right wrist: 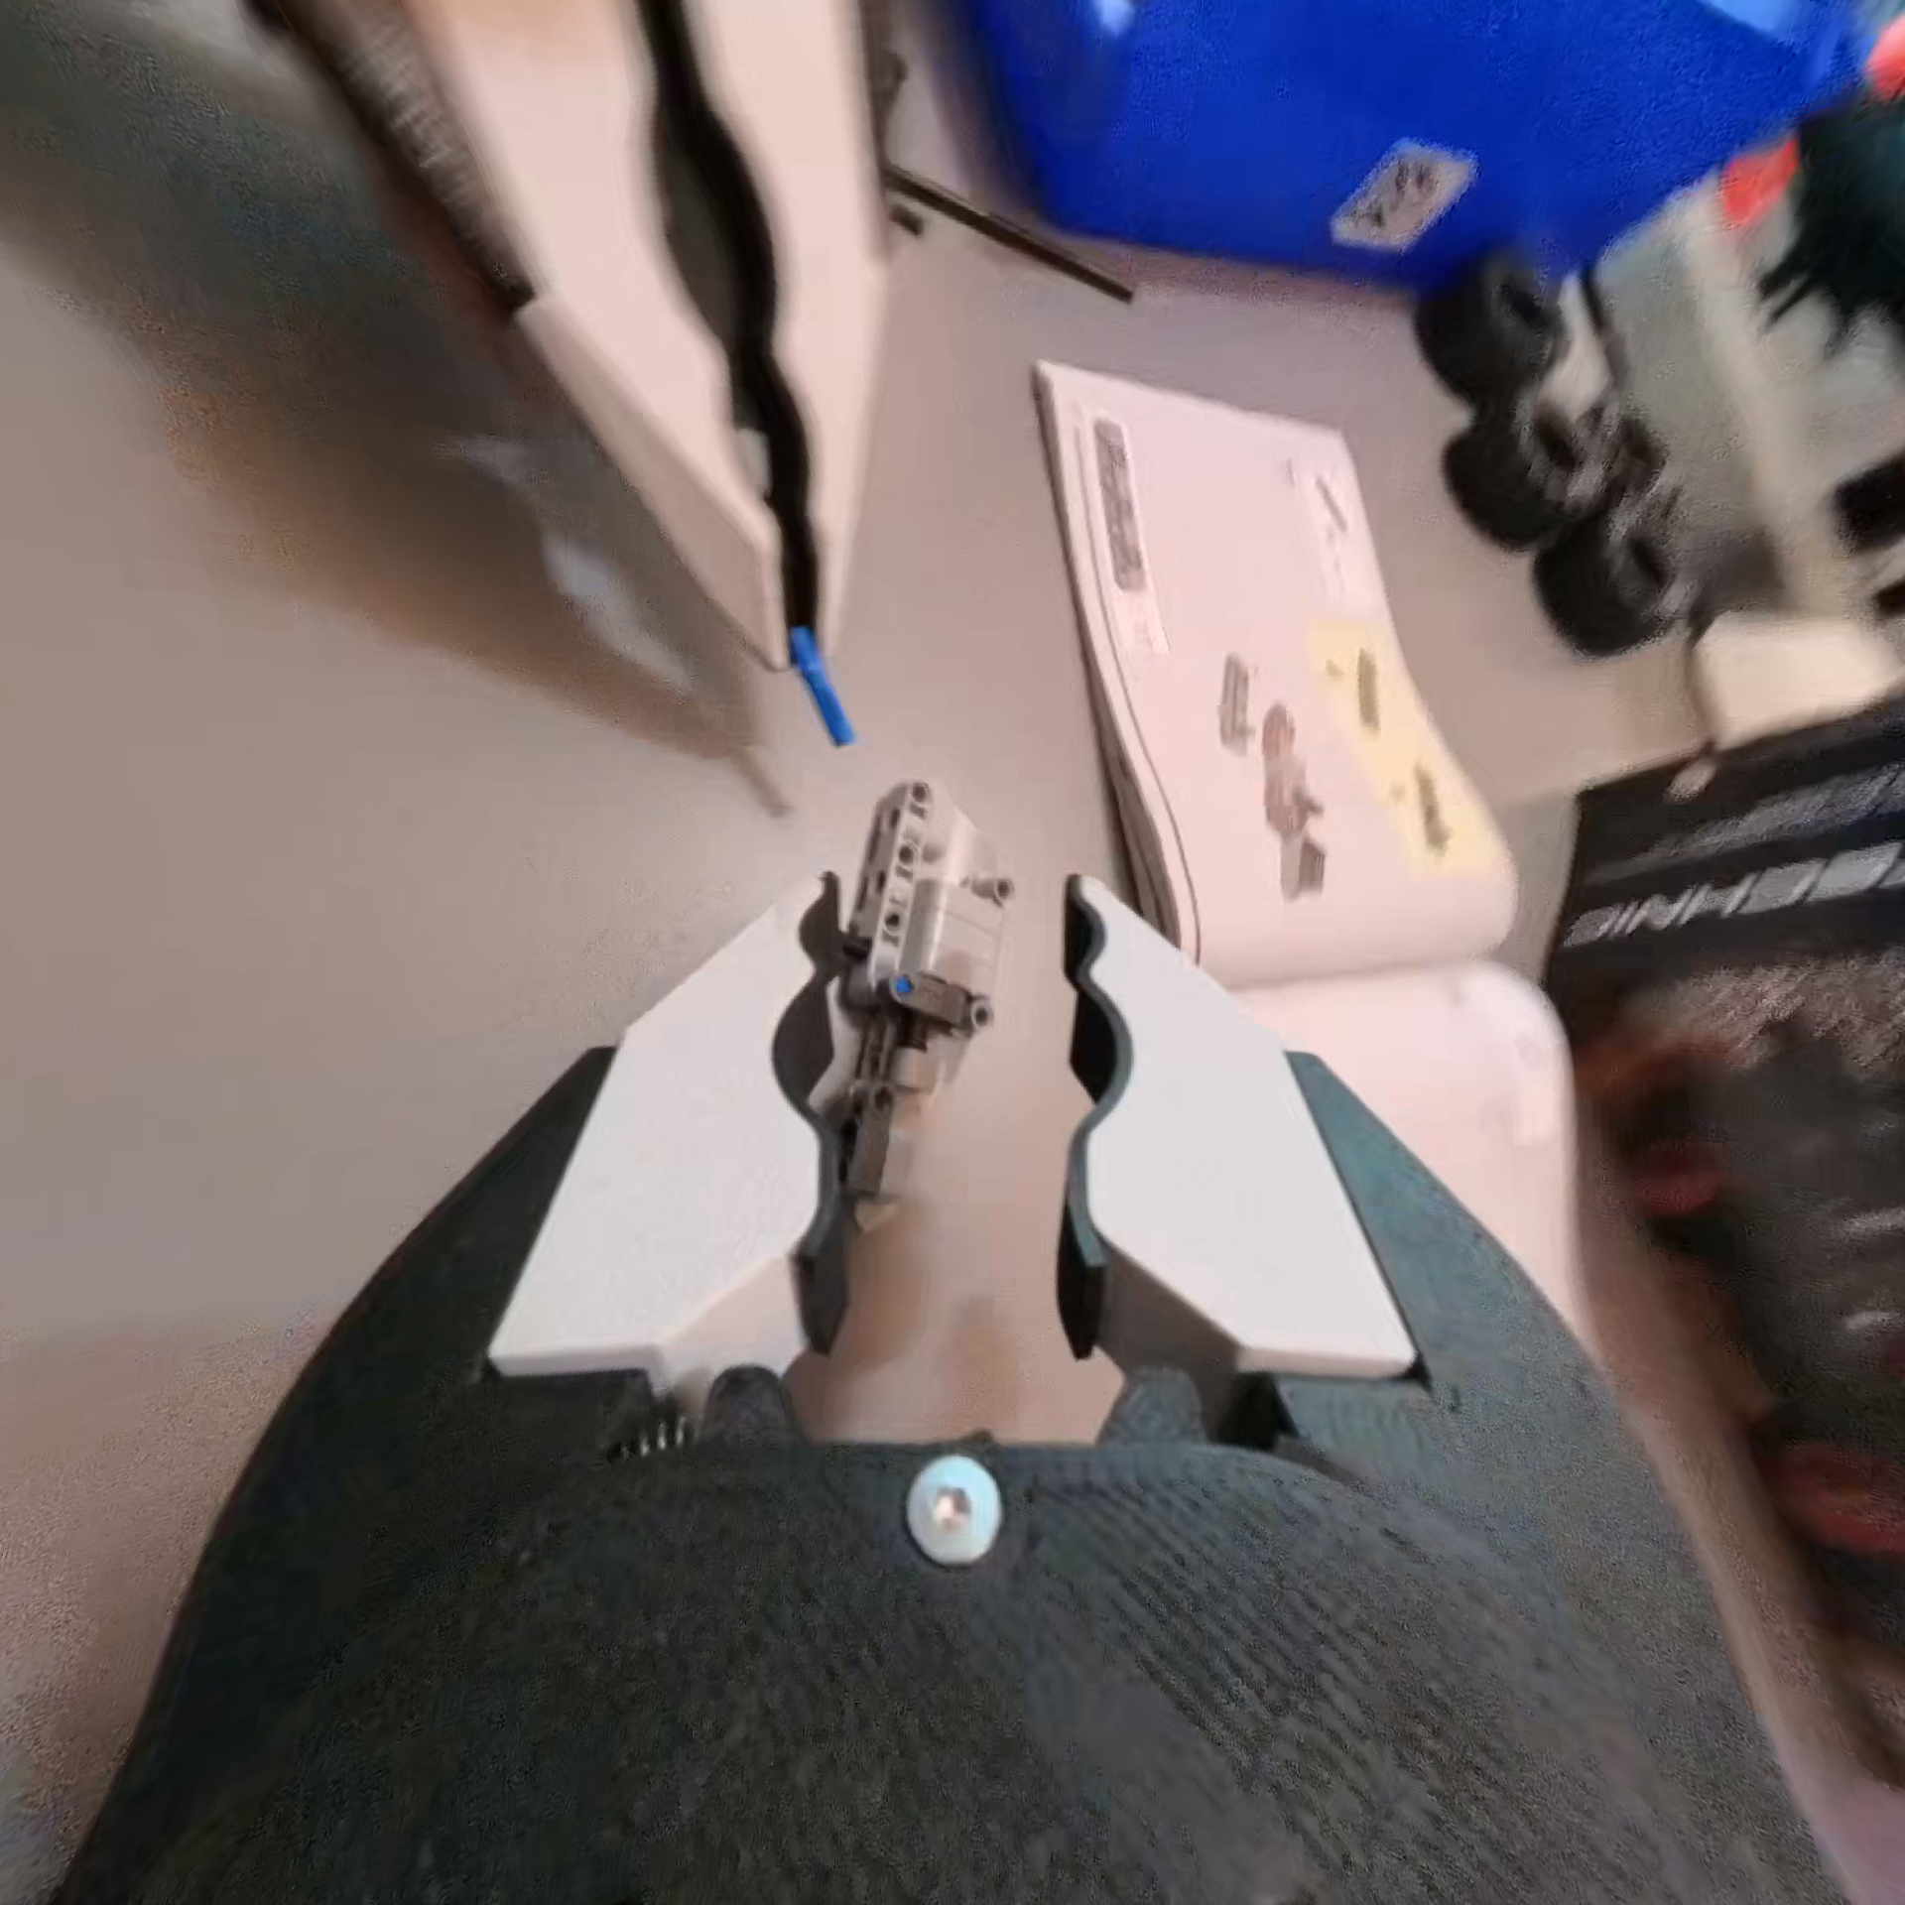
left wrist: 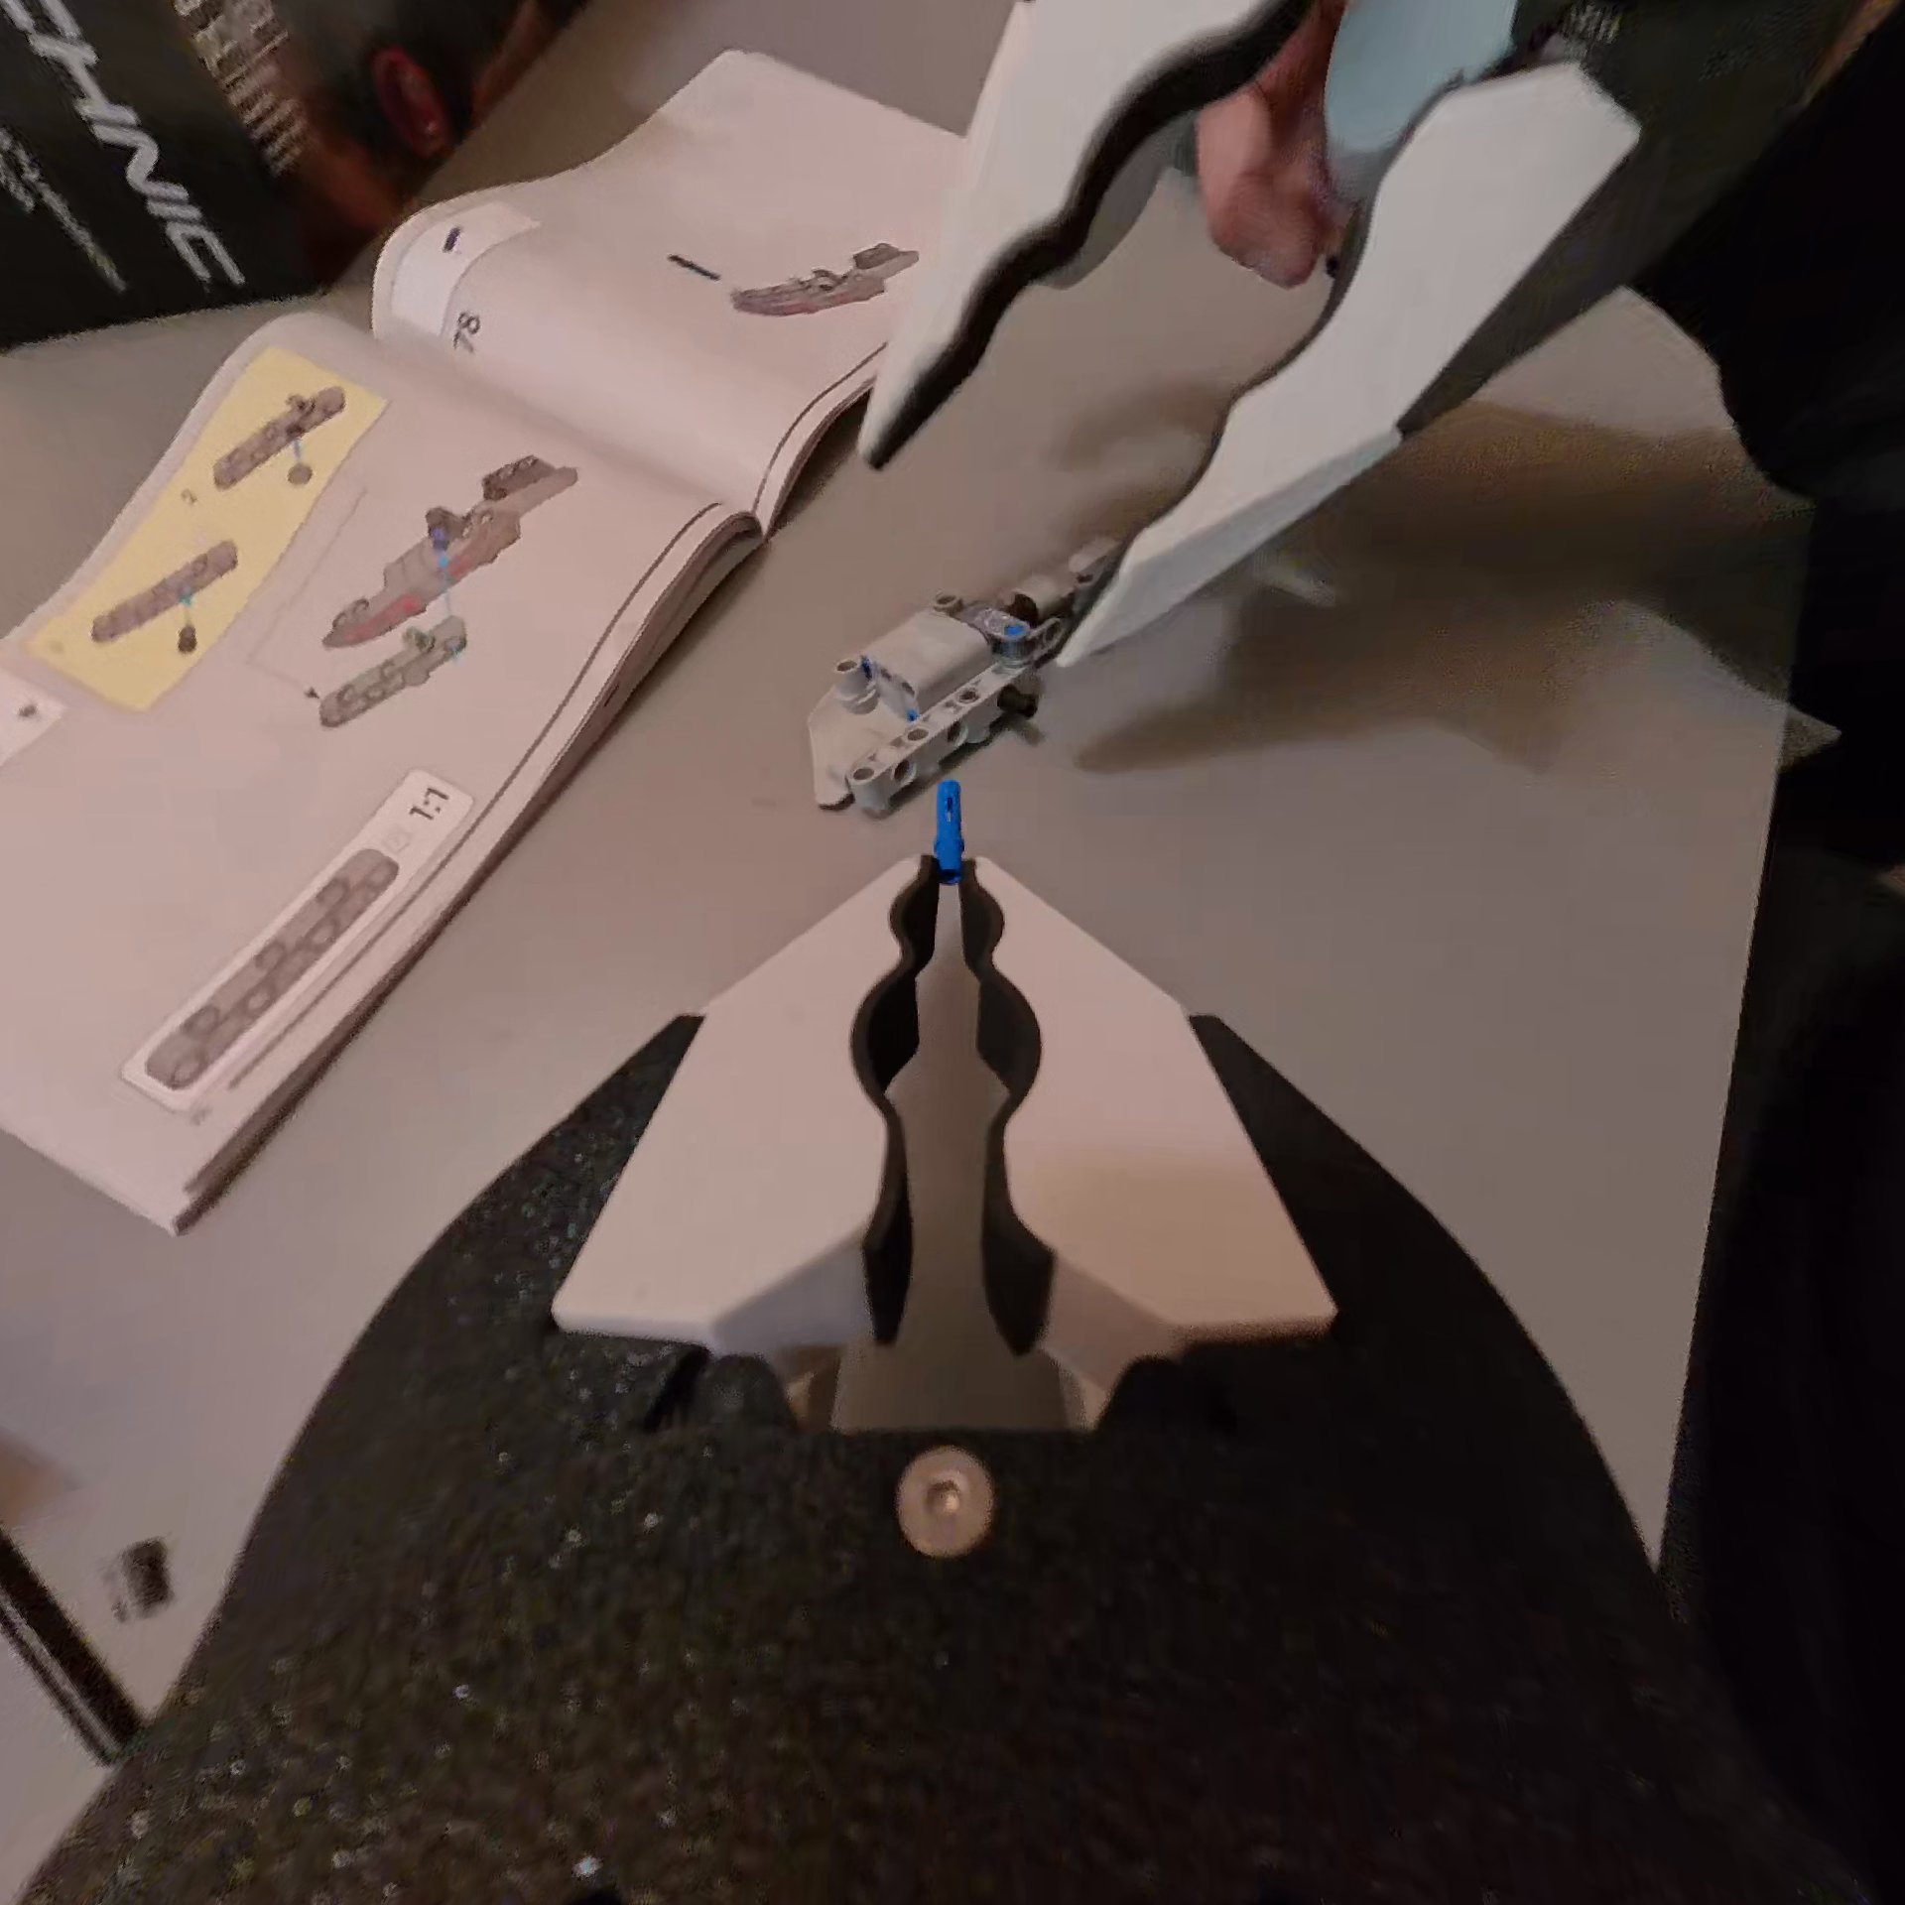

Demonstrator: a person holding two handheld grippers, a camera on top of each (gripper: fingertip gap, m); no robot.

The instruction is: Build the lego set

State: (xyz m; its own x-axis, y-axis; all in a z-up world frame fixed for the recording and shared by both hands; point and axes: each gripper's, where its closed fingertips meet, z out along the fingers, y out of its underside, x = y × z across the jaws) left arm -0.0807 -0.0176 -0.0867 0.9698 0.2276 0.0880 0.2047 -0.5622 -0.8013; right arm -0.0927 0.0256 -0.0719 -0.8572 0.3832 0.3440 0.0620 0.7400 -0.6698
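The grey lego sub-assembly (left wrist: pixel 928 691) lies flat on the grey table (left wrist: pixel 1340 928), just beside the open instruction booklet (left wrist: pixel 412 619). It is only a small cluster of beams and connectors, far short of a whole model, so I judge the build to be at an early stage, with most of the work left.

The left gripper (left wrist: pixel 946 871) is clamped on a blue pin (left wrist: pixel 947 820) by its tail, the free end aimed at the row of holes along the near edge of the sub-assembly and close to it, not yet touching. That pin looks to be the step in hand, and it is not seated.

The right gripper (right wrist: pixel 948 907) stands with its jaws apart around the far end of the sub-assembly. One finger seems to rest against the piece; whether it presses is hard to tell through the blur.

Further out, dark wheels (right wrist: pixel 1546 464), a blue bin (right wrist: pixel 1340 124) and the black set box (right wrist: pixel 1752 876) wait unused, which suggests many steps remain.
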